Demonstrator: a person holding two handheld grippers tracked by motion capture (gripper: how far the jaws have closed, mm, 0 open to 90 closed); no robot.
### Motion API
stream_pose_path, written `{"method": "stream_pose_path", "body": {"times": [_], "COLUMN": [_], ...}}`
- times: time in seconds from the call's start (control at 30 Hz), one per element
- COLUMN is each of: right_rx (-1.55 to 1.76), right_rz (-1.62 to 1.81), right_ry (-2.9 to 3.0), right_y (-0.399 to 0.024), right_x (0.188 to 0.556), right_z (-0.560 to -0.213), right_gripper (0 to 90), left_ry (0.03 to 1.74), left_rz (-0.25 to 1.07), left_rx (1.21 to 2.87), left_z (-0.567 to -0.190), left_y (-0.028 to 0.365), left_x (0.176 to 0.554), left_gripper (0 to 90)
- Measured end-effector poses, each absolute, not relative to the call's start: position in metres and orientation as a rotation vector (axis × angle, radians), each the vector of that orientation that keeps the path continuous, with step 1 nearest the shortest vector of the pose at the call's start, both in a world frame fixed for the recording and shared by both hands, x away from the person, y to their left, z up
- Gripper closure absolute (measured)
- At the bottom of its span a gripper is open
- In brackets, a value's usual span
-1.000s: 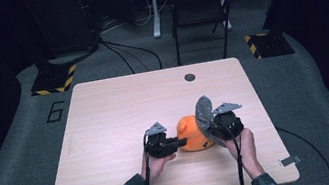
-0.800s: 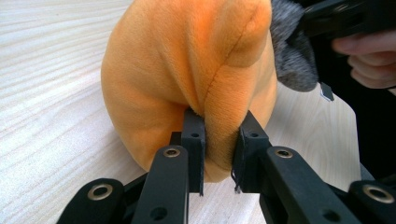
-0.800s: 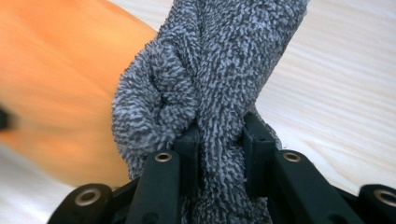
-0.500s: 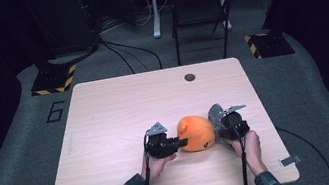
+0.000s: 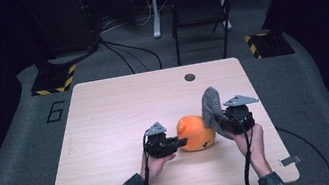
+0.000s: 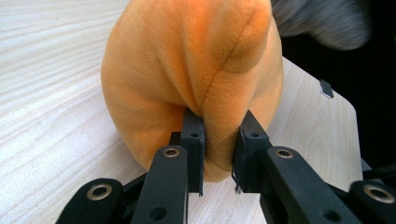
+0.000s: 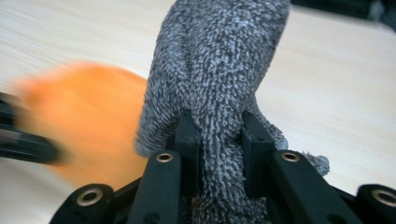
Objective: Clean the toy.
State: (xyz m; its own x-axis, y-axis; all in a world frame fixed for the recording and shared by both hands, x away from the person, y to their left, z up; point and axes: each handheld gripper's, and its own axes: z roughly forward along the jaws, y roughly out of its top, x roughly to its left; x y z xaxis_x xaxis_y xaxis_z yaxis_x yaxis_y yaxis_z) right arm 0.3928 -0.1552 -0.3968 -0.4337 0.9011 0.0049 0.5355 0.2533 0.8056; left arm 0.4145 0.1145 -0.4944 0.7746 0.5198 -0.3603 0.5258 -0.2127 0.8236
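Plush: orange, round soft toy (image 5: 196, 132) lying on the near middle of the table, between the two grippers; a small dark mark shows on its near right side in the high view.
Plush seam: in the left gripper view a fold of the orange plush (image 6: 201, 70) bulges up and runs down into the jaws, with the wood grain of the tabletop on both sides of it.
Left gripper: left gripper (image 5: 177, 143) sits at the plush's left flank, jaws pointing right and clamped on a pinch of the orange fabric; the pads press the fold from both sides.
Cloth: grey knitted cloth (image 5: 211, 105) stands upright just right of the plush, its upper end above the toy's top; whether it touches the toy I cannot tell.
Cloth close up: in the right gripper view the grey cloth (image 7: 219, 70) rises as a thick bunched strip out of the jaws, and the orange plush (image 7: 88, 121) is a blur to its left.
Right gripper: right gripper (image 5: 222, 122) has its jaws closed on the lower part of the cloth, pads squeezing the bunch between them.
Hands: left hand (image 5: 156, 163) and right hand (image 5: 251, 139) come in from the near edge, each behind its gripper.
Table: light wooden table (image 5: 106, 117), with a dark round hole (image 5: 190, 77) near its far edge.
Surroundings: dark chair (image 5: 200, 10) beyond the table on grey floor.
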Motion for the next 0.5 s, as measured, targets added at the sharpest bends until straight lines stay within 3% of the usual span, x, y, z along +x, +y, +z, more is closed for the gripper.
{"method": "stream_pose_path", "body": {"times": [0.13, 0.23, 0.5], "right_rx": [1.171, 1.106, 1.201], "right_rz": [1.136, 1.057, 1.038], "right_ry": [2.128, 2.191, 2.190], "right_y": [-0.117, -0.094, -0.120], "right_x": [0.381, 0.383, 0.395], "right_z": [-0.386, -0.399, -0.416], "right_gripper": [72.5, 72.1, 71.5], "left_ry": [0.780, 0.789, 0.793], "left_rz": [0.011, -0.004, -0.024], "left_rx": [1.871, 1.868, 1.860], "left_z": [-0.494, -0.495, -0.496], "left_y": [0.114, 0.115, 0.116], "left_x": [0.414, 0.414, 0.417], "left_gripper": [76.9, 76.9, 76.7]}}
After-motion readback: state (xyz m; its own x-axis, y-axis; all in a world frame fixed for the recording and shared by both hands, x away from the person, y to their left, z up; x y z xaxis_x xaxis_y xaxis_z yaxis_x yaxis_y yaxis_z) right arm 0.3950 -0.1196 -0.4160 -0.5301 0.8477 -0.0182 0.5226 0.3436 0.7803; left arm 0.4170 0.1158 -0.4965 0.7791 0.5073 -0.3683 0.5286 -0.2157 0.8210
